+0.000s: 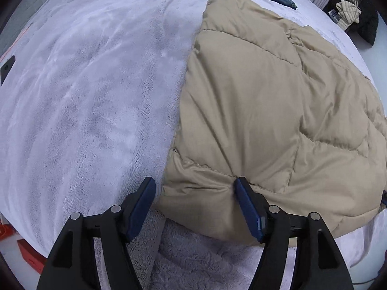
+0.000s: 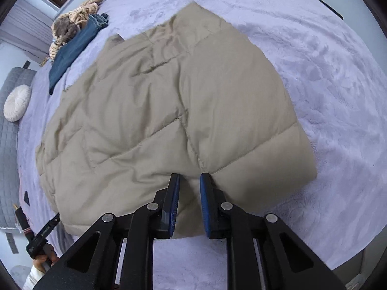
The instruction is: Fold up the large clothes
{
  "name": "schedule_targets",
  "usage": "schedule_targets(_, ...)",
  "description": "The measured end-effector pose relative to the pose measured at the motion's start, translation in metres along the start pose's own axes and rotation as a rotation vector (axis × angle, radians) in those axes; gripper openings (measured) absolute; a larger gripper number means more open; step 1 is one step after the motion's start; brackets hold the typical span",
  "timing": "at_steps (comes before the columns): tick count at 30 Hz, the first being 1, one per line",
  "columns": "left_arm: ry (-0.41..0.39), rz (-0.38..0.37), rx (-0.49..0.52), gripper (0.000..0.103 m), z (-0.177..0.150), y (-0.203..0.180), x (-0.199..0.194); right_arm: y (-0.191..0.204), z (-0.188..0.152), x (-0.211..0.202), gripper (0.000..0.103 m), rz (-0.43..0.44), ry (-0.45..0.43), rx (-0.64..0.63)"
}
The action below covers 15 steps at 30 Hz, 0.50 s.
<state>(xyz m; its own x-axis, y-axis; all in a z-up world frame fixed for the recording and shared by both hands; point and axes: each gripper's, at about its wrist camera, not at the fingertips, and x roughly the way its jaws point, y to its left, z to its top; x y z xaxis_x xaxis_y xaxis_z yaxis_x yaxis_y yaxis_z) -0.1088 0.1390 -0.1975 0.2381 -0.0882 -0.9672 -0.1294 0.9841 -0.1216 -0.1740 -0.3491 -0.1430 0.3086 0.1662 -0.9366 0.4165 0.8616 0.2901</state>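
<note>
Tan puffer jacket (image 2: 169, 111) lies partly folded on bed (image 2: 326, 84). Left hand-held gripper (image 1: 196, 188) released, straddling near left corner, prob to regrip; right hand-held gripper (image 2: 189, 181) nearly clenched over near hem, grasp unclear

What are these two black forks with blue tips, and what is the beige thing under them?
No robot here: a person holds one gripping tool in each hand, and each tool carries a camera looking along its fingers. One picture is from the left tool, the other from the right tool. A beige padded jacket lies folded on a fluffy blanket, with jeans further back. The left tool is open over the jacket's edge. The right tool's fingers stand close together over the jacket; whether they pinch it is unclear.
</note>
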Motion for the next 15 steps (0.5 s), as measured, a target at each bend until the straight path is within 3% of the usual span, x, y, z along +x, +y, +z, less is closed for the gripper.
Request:
schedule_targets(5, 0.033, 0.069, -0.042, 0.07, 0.003, -0.003, -0.012, -0.01, 0.008, 0.005, 0.013, 0.029, 0.064, 0.055)
schedule_targets(6, 0.034, 0.086, -0.046, 0.07, 0.004, -0.005, -0.017, -0.01, 0.009, 0.002, 0.017, 0.037, 0.076, 0.065)
schedule_targets(11, 0.043, 0.105, -0.072, 0.07, 0.005, -0.019, -0.046, -0.003, 0.017, -0.011, 0.019, 0.058, 0.128, 0.045)
schedule_targets(15, 0.031, 0.087, -0.066, 0.07, 0.008, -0.035, -0.067, 0.011, 0.021, -0.015, 0.032, 0.089, 0.16, 0.021)
